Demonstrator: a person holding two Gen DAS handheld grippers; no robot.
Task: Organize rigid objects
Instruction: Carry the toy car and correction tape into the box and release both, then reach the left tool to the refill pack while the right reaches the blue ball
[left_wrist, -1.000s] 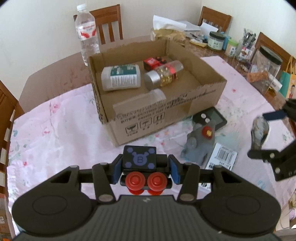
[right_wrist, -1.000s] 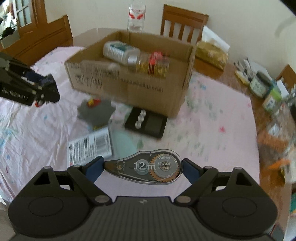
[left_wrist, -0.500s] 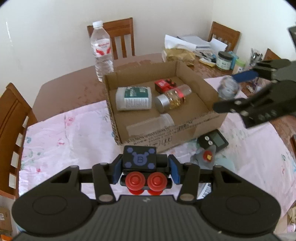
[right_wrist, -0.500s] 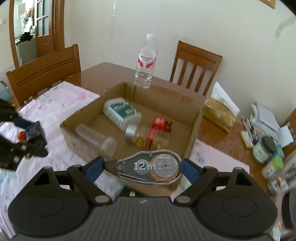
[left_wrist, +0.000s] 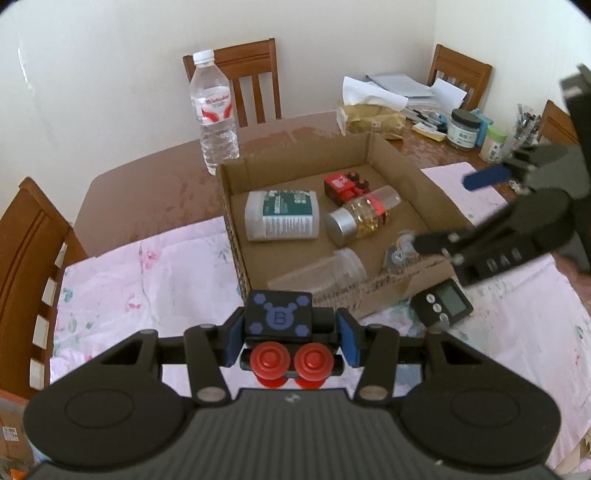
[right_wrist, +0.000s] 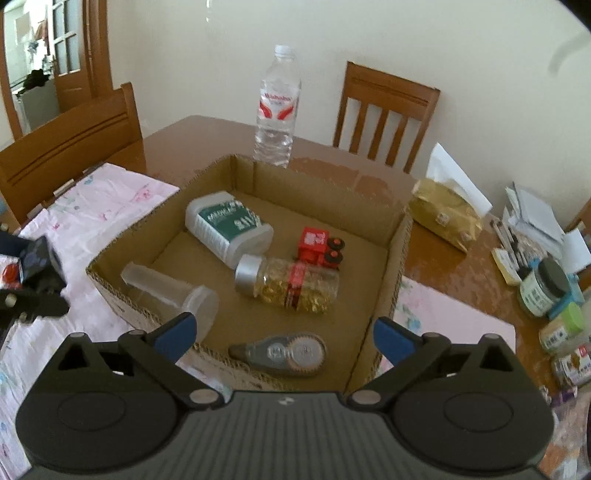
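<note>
The correction tape (right_wrist: 280, 352) lies flat in the cardboard box (right_wrist: 400, 240), long axis crosswise, nose pointing left; the right tool (right_wrist: 282, 334) is opening, empty; the left tool (left_wrist: 291, 338) grips a toy block (left_wrist: 279, 319).

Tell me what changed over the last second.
The right gripper carried the correction tape from the tablecloth side to over the cardboard box, opened and dropped it inside. The left gripper kept clamping the black toy block; the box's bottles stayed put.

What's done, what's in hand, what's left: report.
Done: the cardboard box holds a white bottle, capsule bottle, red toy, clear cup and the correction tape, just dropped from the opening right gripper. In hand: the left gripper grips a black toy block. Left: the timer outside the box.
</note>
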